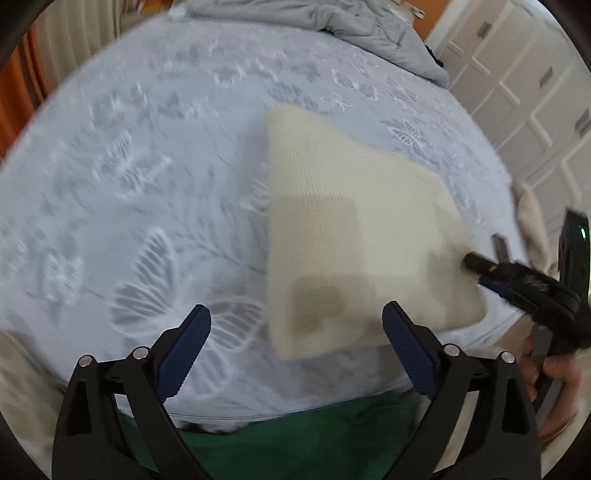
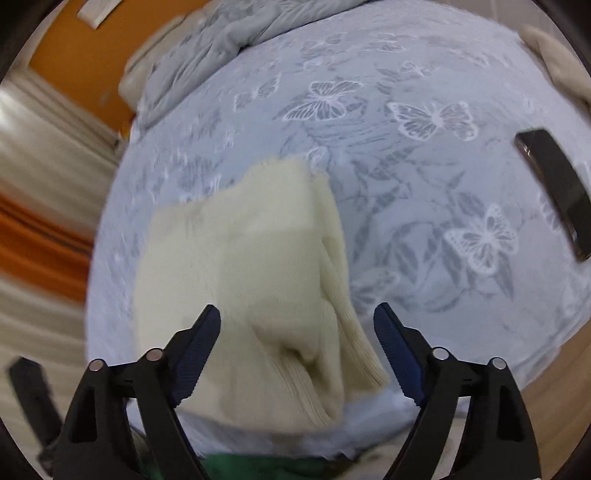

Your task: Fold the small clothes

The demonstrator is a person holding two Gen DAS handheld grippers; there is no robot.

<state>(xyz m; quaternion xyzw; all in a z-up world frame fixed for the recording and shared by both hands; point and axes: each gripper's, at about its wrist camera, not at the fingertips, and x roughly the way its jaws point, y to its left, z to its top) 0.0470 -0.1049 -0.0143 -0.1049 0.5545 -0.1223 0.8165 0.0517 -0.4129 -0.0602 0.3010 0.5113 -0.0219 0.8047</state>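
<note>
Pale blue butterfly-print bedspread (image 1: 147, 192) covers the bed, grey blanket (image 1: 351, 26) bunched at the far end. Folded cream knit garment (image 2: 251, 280) lies flat near the bed's near edge. Left gripper (image 1: 295, 350) has its fingers spread, nothing between them, garment ahead and to its right. Right gripper (image 2: 297, 350) also spread apart, garment's ribbed edge below the gap, contact unclear. Black phone (image 2: 554, 192) lies off to the right.
</note>
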